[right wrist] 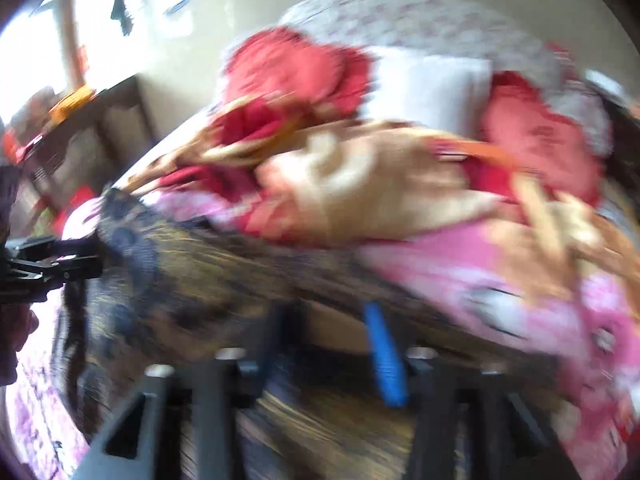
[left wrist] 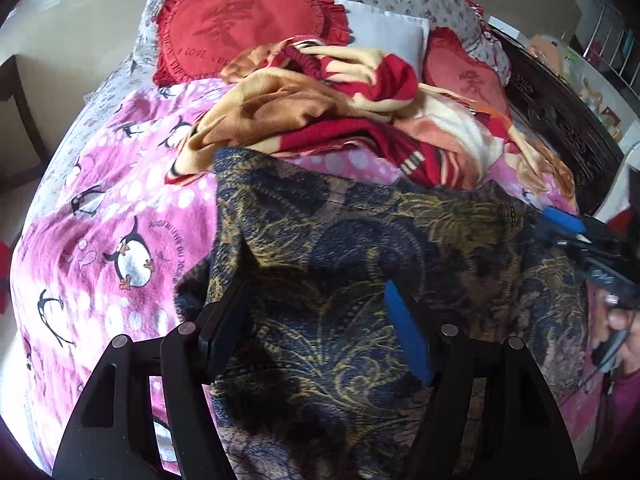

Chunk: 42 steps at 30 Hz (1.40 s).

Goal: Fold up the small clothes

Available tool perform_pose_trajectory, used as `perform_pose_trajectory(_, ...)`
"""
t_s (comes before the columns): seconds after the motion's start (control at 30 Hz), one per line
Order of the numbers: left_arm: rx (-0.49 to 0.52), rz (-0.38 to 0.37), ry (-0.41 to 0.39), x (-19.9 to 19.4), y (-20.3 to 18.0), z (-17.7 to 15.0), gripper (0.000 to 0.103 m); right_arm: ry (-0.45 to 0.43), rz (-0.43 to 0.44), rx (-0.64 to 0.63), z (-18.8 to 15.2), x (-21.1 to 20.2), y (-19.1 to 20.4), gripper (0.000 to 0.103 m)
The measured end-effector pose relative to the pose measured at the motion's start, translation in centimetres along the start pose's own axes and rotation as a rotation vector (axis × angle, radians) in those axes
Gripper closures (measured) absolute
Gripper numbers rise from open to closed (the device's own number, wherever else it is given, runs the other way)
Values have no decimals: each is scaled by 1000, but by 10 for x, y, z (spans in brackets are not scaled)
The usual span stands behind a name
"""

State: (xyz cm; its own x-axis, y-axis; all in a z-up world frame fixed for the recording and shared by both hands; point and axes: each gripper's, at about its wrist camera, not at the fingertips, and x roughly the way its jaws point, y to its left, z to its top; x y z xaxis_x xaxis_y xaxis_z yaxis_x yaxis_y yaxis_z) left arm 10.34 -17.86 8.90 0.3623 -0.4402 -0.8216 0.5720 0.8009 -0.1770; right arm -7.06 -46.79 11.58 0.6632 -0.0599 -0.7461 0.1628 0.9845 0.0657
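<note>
Dark gold-patterned garment (left wrist: 360, 248) spread on pink blanket.

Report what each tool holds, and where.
Cannot tell: the left tool and right tool straddle the dark patterned garment with jaws apart; no pinch is visible.

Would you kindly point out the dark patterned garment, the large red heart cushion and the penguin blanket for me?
dark patterned garment (left wrist: 360, 248), left wrist view, on its middle, between the gripper fingers.
red heart cushion (left wrist: 240, 28), left wrist view, on its printed centre.
penguin blanket (left wrist: 104, 208), left wrist view, on a pink part left of the garment.
</note>
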Motion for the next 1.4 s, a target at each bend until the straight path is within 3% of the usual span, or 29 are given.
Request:
perform_pose_trajectory(0.1,-24,8,0,9,8,-5,33,38,-50,35,-21,-8,-37,56)
perform_pose_trajectory(0.2,19,53,-6,18,3,-8,33,89,-194,62,-38,10,-66,56)
perform_pose_trajectory(0.3,33,77,-11,17,1,-8,33,43,-166,191,-44,7,-86,60)
perform_pose_trajectory(0.4,-15,43,-16,0,8,-11,33,8,-198,213,-39,-13,-79,60)
perform_pose_trajectory(0.47,-32,27,-31,-12,12,-16,33,-37,-126,215,-37,-29,-75,60)
perform_pose_trajectory(0.57,-50,35,-32,-22,17,-27,33,-36,-41,107,-28,-35,-54,59)
perform_pose_trajectory(0.67,-67,19,-7,-26,19,-42,33,41,-84,-97,-17,-13,-21,59)
perform_pose_trajectory(0.77,-57,14,19,-30,20,-55,33,189,-73,-262,-12,22,-9,59)
perform_pose_trajectory(0.83,-51,11,32,-32,22,-62,33,198,-76,-307,-8,32,-9,59)
perform_pose_trajectory(0.9,-49,17,44,-33,26,-68,33,218,-54,-289,-5,37,-11,67)
perform_pose_trajectory(0.93,-53,18,47,-33,29,-70,33,229,-36,-267,-4,37,-12,88)
perform_pose_trajectory(0.97,-63,14,50,-35,31,-73,33,222,-41,-270,-4,35,-10,100)
perform_pose_trajectory(1.03,-82,5,47,-38,37,-76,33,187,-92,-310,-4,29,-2,100)
perform_pose_trajectory(1.27,-139,-3,42,-44,46,-82,33,108,-203,-56,-4,30,-34,103)
perform_pose_trajectory(1.4,-135,-36,41,-52,39,-91,33,106,-134,52,-10,19,-43,101)
